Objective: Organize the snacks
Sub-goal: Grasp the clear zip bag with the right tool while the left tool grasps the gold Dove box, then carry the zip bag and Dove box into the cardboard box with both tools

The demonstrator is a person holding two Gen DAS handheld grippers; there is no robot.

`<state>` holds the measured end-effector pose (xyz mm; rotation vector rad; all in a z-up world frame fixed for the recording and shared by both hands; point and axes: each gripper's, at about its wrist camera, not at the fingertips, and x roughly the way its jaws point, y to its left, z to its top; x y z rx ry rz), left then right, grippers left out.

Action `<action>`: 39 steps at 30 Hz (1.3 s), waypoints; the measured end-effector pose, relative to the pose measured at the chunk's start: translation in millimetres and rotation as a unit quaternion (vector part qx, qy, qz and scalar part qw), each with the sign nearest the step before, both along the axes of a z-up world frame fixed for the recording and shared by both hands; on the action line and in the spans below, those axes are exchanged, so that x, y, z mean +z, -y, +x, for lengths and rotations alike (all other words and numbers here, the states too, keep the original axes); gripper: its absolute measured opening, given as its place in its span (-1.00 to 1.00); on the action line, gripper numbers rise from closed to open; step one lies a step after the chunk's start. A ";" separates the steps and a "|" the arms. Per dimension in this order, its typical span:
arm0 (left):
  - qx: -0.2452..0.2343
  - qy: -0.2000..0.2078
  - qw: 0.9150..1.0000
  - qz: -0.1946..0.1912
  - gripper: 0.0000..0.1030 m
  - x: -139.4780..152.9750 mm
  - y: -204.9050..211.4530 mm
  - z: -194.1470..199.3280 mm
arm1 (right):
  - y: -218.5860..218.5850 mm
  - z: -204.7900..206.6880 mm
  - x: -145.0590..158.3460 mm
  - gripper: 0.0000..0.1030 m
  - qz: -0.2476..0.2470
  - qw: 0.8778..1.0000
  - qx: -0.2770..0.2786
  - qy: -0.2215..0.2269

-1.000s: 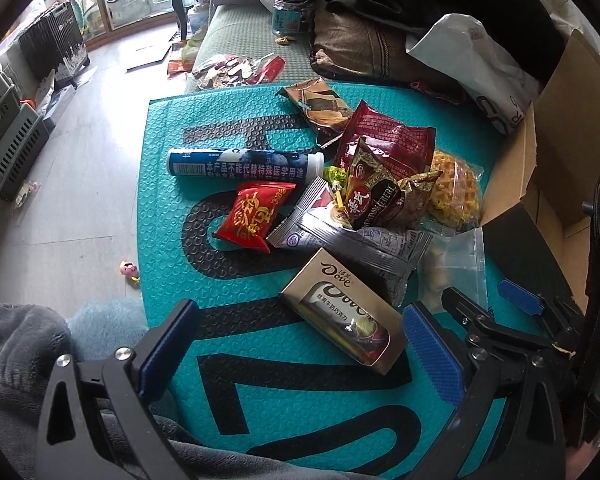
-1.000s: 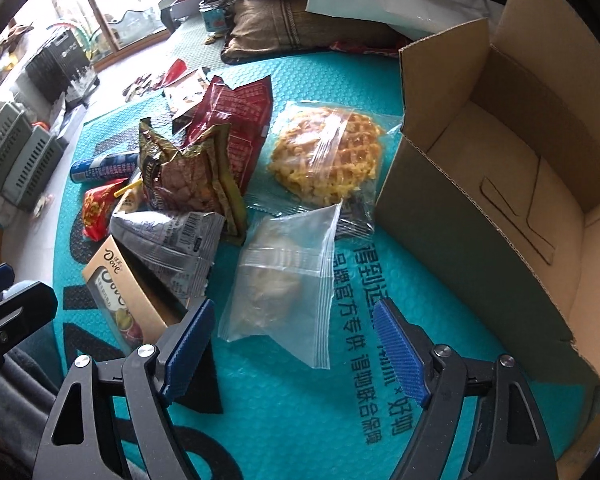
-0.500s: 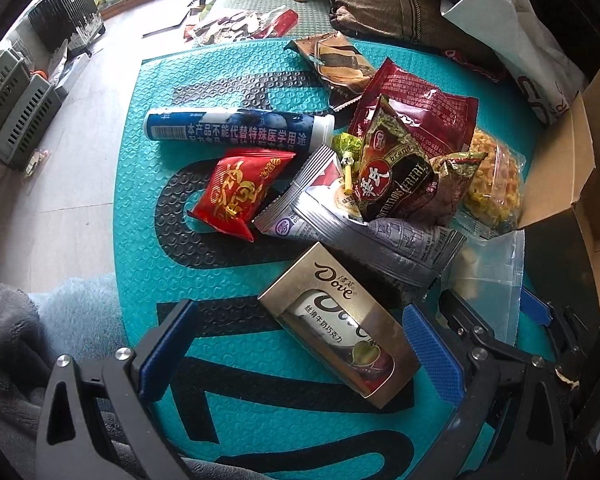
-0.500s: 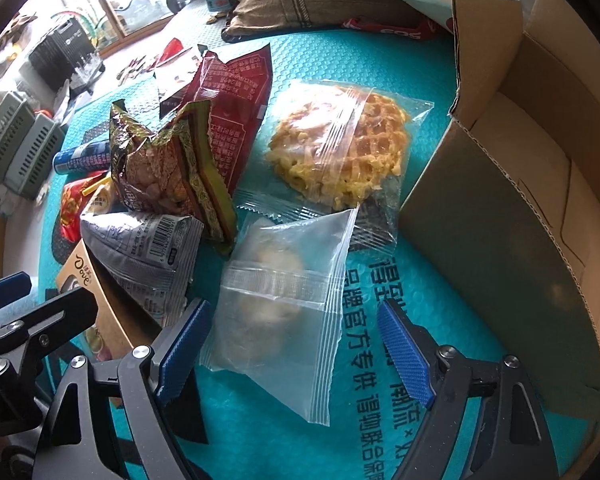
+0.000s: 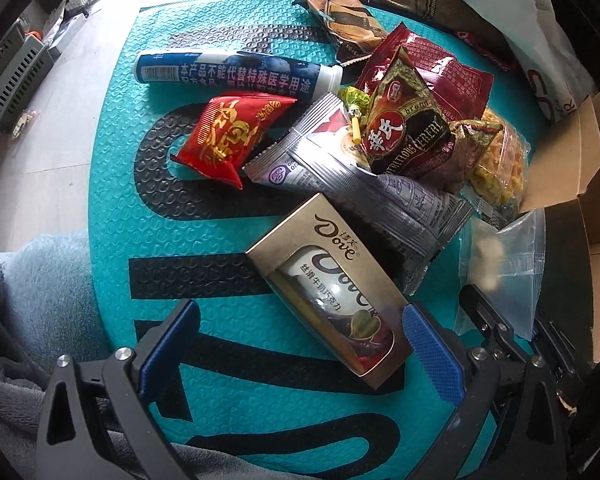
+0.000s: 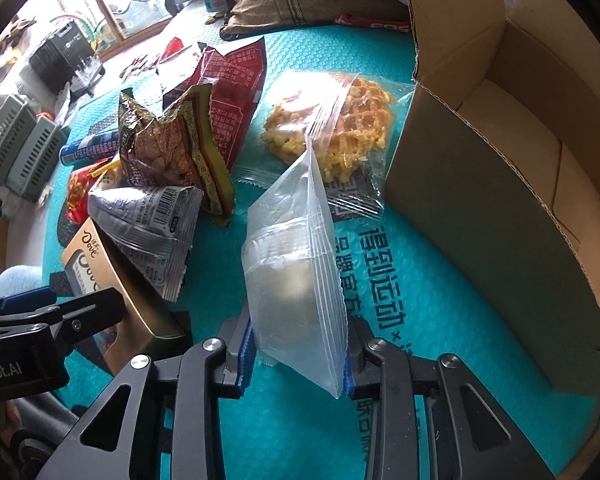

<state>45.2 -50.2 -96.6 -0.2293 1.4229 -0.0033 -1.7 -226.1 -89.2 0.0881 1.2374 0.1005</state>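
Surface: we see a teal bubble mat (image 5: 112, 184) filling mid-frame.
Room: grey crates (image 6: 16, 148) upper left, perhaps shelving.
Right gripper (image 6: 296, 364): just closed, pinching the clear zip bag (image 6: 292, 280).
Left gripper (image 5: 300, 344): spread around the Dove box (image 5: 328, 292).
Carton (image 6: 500, 216): right.

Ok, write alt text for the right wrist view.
The right tongs have just closed on a clear zip bag, pinching its lower end so it stands up from the teal mat. An open cardboard box sits to the right; a wrapped waffle and piled snack packets lie beyond.
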 end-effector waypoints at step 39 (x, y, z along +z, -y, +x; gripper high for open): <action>0.001 0.042 0.999 0.020 -0.16 25.9 -25.1 -46.5 | -10.9 -19.2 13.5 -0.50 0.026 0.999 0.017 0.025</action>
